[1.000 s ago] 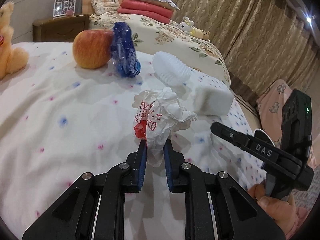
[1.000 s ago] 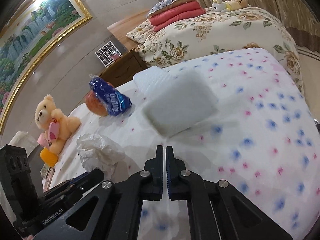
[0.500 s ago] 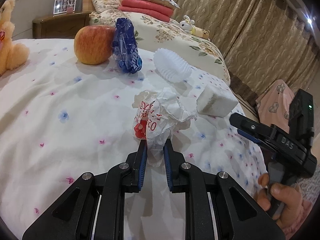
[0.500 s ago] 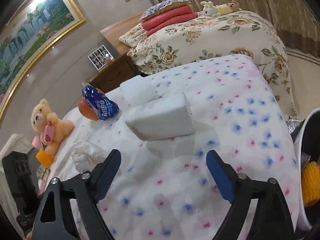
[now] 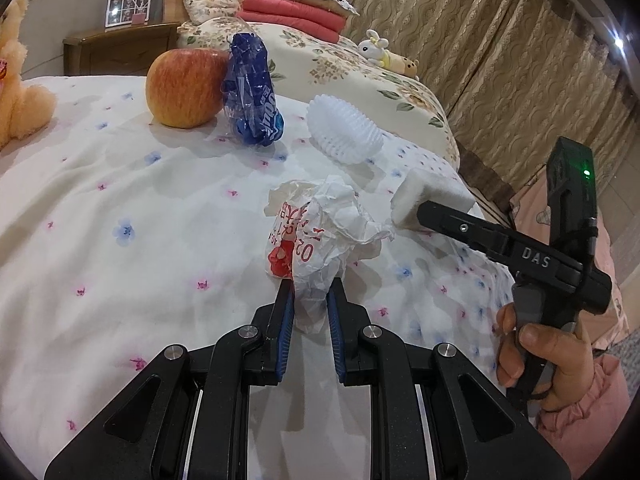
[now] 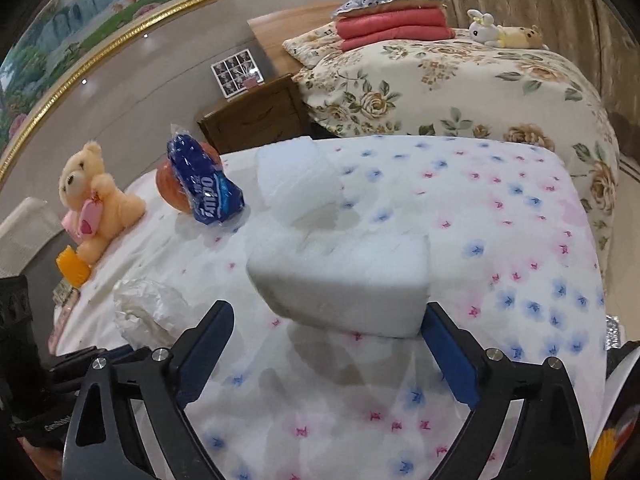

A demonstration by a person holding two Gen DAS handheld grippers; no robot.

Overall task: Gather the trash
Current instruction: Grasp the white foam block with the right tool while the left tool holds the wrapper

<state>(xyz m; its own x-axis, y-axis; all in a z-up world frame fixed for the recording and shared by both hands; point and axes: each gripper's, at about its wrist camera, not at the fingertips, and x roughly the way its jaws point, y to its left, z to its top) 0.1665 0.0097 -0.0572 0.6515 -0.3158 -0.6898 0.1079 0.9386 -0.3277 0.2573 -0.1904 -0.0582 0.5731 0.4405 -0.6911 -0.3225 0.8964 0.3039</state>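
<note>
My left gripper (image 5: 311,295) is shut on a crumpled white wrapper with red print (image 5: 320,232), held just over the flowered bedsheet (image 5: 120,200). My right gripper (image 6: 328,332) is wide open, its jaws on either side of a white foam block (image 6: 340,280); the right pad touches the block's end, the left stands apart. The block (image 5: 424,200) and right gripper (image 5: 460,228) also show in the left wrist view. A blue plastic wrapper (image 5: 250,92) leans on an apple (image 5: 184,86). A white ribbed foam net (image 5: 344,130) lies beyond. The crumpled wrapper (image 6: 148,308) shows at the right view's left.
A plush bear (image 6: 96,196) sits at the sheet's far left. A second bed with a floral quilt (image 6: 460,84) and stacked pillows (image 6: 392,20) stands behind, beside a wooden nightstand (image 6: 256,116). The sheet drops off at the right edge (image 6: 592,280).
My right gripper opened from shut and moved forward until its jaws straddle the foam block. My left gripper still holds the crumpled wrapper and has barely moved.
</note>
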